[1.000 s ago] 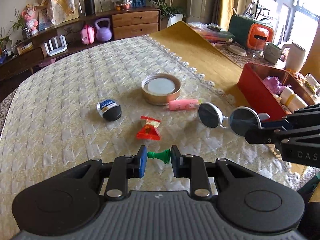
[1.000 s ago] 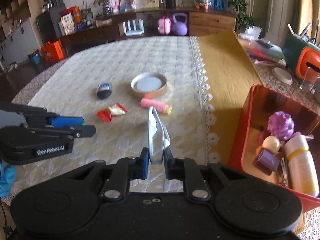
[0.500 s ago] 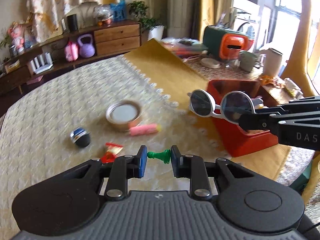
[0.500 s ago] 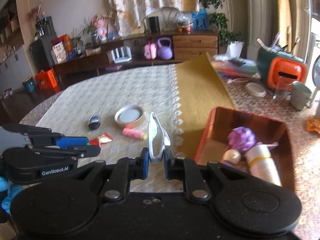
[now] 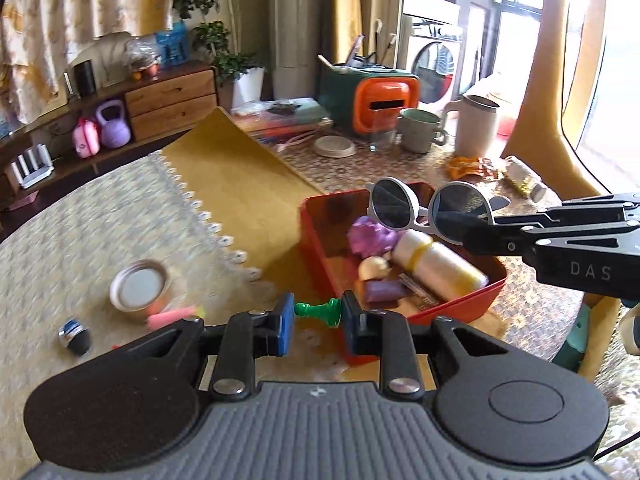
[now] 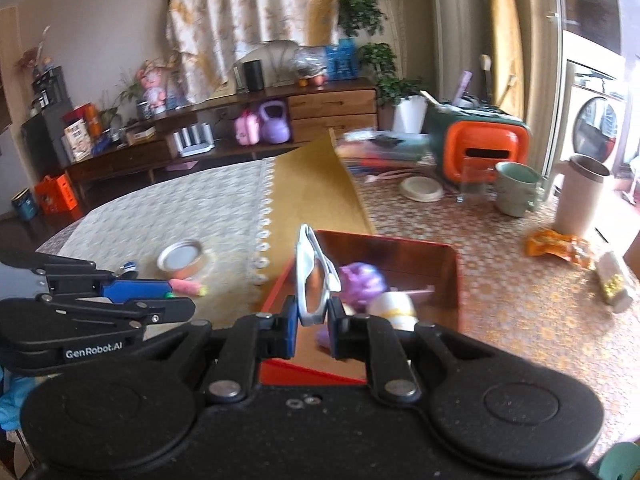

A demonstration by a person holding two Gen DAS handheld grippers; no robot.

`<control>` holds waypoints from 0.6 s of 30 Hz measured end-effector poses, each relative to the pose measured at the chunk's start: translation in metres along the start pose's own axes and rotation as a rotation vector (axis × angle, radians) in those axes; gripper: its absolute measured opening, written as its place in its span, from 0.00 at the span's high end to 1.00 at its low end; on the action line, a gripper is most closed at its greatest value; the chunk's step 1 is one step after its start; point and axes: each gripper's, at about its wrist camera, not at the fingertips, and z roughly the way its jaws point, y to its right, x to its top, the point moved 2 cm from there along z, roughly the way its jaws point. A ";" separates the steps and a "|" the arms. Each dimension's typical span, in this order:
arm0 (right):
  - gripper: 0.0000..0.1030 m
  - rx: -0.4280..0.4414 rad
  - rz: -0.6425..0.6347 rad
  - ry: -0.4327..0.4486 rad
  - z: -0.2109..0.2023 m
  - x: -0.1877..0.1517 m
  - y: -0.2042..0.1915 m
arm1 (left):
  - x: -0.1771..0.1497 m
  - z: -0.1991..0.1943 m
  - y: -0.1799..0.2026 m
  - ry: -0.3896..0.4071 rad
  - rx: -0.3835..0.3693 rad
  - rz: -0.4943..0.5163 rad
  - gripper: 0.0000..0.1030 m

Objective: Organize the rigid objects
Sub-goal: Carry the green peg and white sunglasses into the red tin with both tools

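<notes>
Left wrist: one pawn [image 5: 319, 311], perhaps five binned [image 5: 320, 236].

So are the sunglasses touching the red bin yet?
Apart. The left wrist view shows the sunglasses held in the right gripper, above the red bin and its contents.

White sunglasses [image 5: 432, 208] above red bin [image 5: 316, 240], green pawn [image 5: 320, 312] sideways

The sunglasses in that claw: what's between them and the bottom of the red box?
Seen from the left wrist, the sunglasses hang in the right claw above the red box. Beneath them lie a purple toy and a clear bottle.
</notes>
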 end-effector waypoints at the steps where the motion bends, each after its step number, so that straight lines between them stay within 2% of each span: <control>1: 0.87 -0.008 0.005 0.001 0.000 0.000 0.005 | 0.003 0.003 0.005 -0.001 -0.005 0.006 0.76; 11: 0.87 -0.059 0.056 -0.011 0.004 -0.009 0.053 | 0.018 0.043 0.047 -0.036 -0.035 0.068 0.76; 18: 0.87 -0.083 0.064 -0.043 0.024 -0.015 0.069 | 0.021 0.076 0.057 -0.090 -0.034 0.090 0.76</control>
